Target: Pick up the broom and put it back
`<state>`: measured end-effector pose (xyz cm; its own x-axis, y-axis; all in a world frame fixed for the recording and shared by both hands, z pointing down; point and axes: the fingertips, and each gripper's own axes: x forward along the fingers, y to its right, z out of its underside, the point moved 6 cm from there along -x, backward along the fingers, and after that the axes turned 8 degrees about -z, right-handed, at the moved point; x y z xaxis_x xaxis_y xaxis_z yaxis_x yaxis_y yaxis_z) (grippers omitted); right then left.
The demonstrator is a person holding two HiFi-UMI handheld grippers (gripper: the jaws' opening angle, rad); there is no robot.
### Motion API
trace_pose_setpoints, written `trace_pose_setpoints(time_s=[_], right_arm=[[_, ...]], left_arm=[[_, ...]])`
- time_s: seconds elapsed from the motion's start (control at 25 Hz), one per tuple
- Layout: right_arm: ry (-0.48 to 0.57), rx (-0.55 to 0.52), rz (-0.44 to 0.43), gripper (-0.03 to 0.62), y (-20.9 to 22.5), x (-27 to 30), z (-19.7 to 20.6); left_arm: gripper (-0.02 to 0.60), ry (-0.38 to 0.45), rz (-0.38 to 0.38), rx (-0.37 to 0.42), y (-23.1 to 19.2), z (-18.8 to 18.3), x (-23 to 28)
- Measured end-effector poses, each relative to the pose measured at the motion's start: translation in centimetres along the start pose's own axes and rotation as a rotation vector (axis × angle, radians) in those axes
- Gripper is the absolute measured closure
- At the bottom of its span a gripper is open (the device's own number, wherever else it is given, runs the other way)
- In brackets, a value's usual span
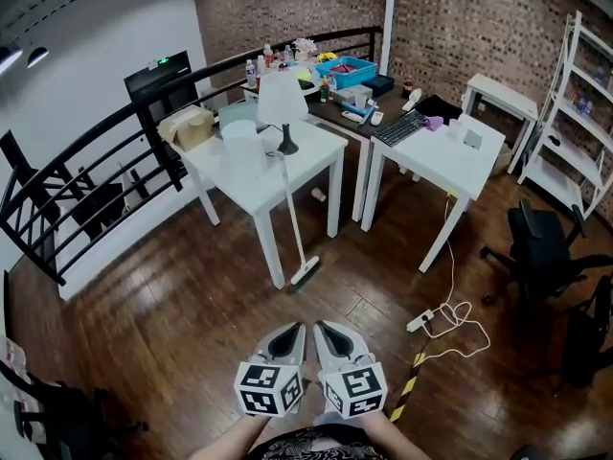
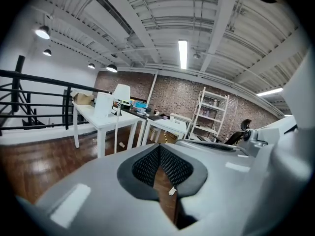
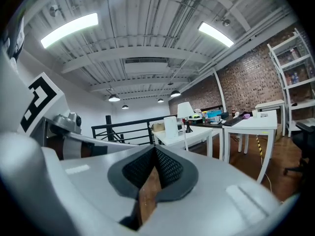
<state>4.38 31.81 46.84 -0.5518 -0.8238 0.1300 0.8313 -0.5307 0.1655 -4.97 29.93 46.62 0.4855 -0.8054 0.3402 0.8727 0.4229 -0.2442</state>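
Observation:
The broom leans against the front edge of the left white table, its head resting on the wooden floor. Its thin handle also shows far off in the left gripper view, broom, and in the right gripper view, broom. Both grippers are low and close to me, side by side, well short of the broom. My left gripper is shut with nothing between its pads. My right gripper is shut and empty too.
A white lamp and a white cylinder stand on the left table. A second white table stands to the right. A power strip with a white cable and striped tape lie on the floor. Black office chair at right, black railing at left.

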Motion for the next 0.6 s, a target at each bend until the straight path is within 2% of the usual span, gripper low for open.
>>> trace_pose_setpoints(time_s=[0.24,0.6], right_arm=[[0.001,0.025,-0.023,0.588,5.7,1.9,-1.2],[0.0,0.014,-0.082,0.588,10.9,5.2,-2.1]], left_arm=[[0.578,-0.012,-0.017,0.019,1.5,-1.9,5.6],[0.577,-0.009,-0.079,0.003,1.1,-3.0,10.6]])
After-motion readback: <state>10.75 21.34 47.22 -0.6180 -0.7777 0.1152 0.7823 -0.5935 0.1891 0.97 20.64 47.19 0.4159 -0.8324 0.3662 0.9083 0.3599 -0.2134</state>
